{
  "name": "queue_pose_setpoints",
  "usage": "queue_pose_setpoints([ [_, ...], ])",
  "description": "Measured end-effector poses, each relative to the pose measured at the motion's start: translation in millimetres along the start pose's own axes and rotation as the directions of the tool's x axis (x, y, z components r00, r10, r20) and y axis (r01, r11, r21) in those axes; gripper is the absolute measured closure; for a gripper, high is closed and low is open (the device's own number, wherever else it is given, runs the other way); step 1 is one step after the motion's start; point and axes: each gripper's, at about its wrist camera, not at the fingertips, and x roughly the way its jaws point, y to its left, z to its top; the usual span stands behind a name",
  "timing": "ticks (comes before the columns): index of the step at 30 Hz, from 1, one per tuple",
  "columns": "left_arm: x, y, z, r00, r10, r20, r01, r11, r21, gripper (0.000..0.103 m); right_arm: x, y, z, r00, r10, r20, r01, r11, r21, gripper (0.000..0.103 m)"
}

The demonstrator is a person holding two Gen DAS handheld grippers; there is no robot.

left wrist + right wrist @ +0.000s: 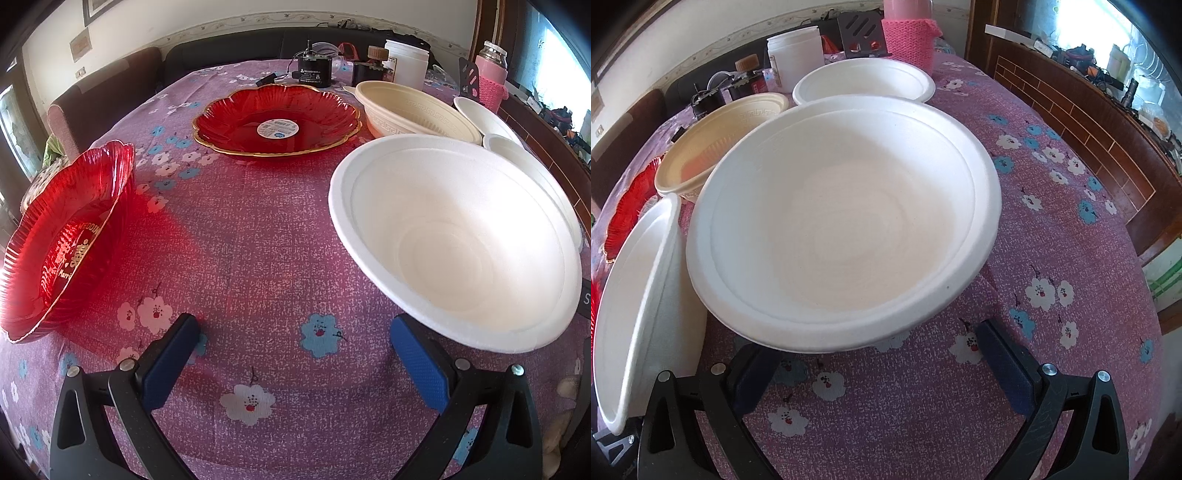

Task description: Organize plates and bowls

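My left gripper is open low over the flowered tablecloth, with nothing between its blue pads. A white foam bowl stands tilted just off its right fingertip. A red glass plate sits tilted at the left, and a second red plate with a gold rim lies flat further back. My right gripper is open too, with the near rim of a big white bowl overhanging the gap between its fingers. The tilted white bowl is to its left. A beige bowl and another white bowl lie beyond.
Jars, a white tub and a pink knit-covered bottle crowd the table's far end. A dark sofa runs behind the table. A brown wooden cabinet lines the right side. Bare tablecloth lies between the red plates and the white bowls.
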Motion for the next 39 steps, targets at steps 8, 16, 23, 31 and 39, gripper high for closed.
queue_pose_setpoints([
  [8,-5.4,5.1,-2.5,0.999,-0.045,-0.029,0.045,0.999,0.007,0.0,1.5,2.4,-0.1,0.999,-0.023,0.048,0.022,0.999,0.023,0.001],
  [16,-73.7,44.0,-7.2,0.979,-0.184,0.093,0.189,0.98,-0.056,0.0,-26.4,-28.0,-24.8,0.999,0.032,-0.013,-0.031,0.995,0.091,0.001],
  [23,-144.3,89.8,-15.7,0.925,-0.301,0.23,0.332,0.937,-0.109,0.0,-102.0,-49.0,-44.6,0.98,0.118,0.162,-0.136,0.985,0.104,0.001],
  [31,-248.5,136.0,-2.7,0.851,-0.316,0.419,0.388,0.916,-0.098,0.0,-238.9,-24.3,-51.1,0.826,0.207,0.523,-0.221,0.975,-0.037,0.0],
  [39,-319.1,157.3,1.7,0.76,-0.217,0.612,0.3,0.953,-0.034,0.0,-317.2,6.4,-42.6,0.706,0.419,0.571,-0.357,0.907,-0.224,0.0],
])
